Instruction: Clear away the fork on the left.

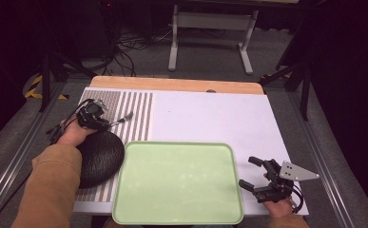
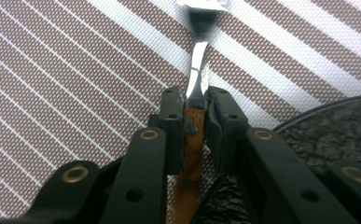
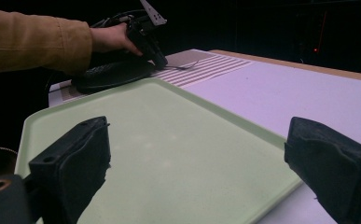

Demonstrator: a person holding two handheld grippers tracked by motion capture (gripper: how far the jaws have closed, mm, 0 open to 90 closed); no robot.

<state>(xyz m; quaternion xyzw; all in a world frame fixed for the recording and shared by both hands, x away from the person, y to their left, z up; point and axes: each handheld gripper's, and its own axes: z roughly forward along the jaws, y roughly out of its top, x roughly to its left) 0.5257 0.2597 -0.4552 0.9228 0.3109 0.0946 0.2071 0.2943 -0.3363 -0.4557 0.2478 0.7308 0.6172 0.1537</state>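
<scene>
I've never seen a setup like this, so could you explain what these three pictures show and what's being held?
A person sits at a table with a hand-held two-jaw gripper in each hand. One picture looks down from above; the other two come from cameras riding on each gripper. On the table lie a striped mat, a black plate and an empty green tray. The left gripper has closed its jaws on the wooden handle of a fork that lies on the mat. The right gripper waits open beside the tray, holding nothing.
</scene>
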